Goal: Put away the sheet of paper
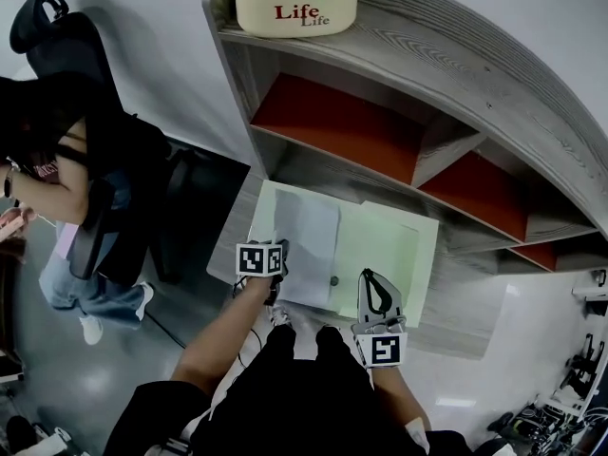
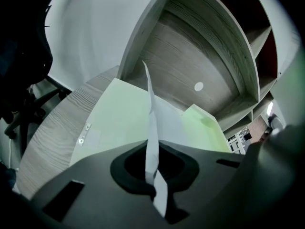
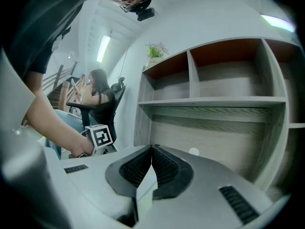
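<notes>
Sheet of paper (image 1: 306, 245) over folder (image 1: 388, 250), folder on desk (image 1: 465, 307); shelf (image 1: 475, 65) behind; pot (image 1: 296, 8) atop shelf.

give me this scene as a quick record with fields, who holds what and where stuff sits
surface: wooden desk in front of a wooden shelf unit
folder: green folder lying on the desk
paper: sheet of paper over the folder's left part
left gripper: shut on the sheet of paper's near edge
right gripper: shut on a thin pale edge, seemingly the green folder's near edge
shelf top: plant pot printed "Life"
bystander: person seated at far left
</notes>
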Demonstrator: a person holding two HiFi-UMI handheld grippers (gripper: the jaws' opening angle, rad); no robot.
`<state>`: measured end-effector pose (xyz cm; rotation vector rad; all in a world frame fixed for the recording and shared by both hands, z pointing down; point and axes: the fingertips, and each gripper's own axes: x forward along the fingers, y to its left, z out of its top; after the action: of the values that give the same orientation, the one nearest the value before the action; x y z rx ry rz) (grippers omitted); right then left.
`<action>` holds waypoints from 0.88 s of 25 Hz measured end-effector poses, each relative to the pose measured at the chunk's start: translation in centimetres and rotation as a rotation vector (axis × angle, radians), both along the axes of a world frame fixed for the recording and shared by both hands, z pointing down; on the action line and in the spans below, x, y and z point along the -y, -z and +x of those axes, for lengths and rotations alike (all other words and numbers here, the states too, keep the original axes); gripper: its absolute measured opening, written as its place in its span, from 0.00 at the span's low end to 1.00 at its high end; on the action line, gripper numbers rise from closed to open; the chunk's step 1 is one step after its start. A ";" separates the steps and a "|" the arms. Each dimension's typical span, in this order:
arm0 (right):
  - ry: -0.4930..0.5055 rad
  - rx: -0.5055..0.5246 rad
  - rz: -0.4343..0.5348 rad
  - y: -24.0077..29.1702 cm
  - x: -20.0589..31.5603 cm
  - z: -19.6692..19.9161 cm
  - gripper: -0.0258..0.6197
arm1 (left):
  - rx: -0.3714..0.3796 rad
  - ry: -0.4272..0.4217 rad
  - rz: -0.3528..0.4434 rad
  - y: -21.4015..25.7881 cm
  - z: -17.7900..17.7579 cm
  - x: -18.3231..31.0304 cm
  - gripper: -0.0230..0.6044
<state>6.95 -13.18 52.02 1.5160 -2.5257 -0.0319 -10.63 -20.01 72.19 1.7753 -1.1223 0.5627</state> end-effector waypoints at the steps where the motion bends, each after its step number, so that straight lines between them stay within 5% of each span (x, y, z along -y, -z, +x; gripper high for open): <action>1: -0.005 -0.008 -0.009 -0.2 -0.1 0.3 0.08 | -0.009 -0.002 -0.004 0.0 0.4 0.0 0.05; 22: -0.113 0.028 0.015 0.2 0.5 7.8 0.08 | -0.060 -0.074 -0.046 -0.8 10.9 -0.1 0.05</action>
<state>14.75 -13.69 51.86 1.6733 -2.4619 -0.0135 0.24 -19.86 73.02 1.7879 -0.9977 0.5713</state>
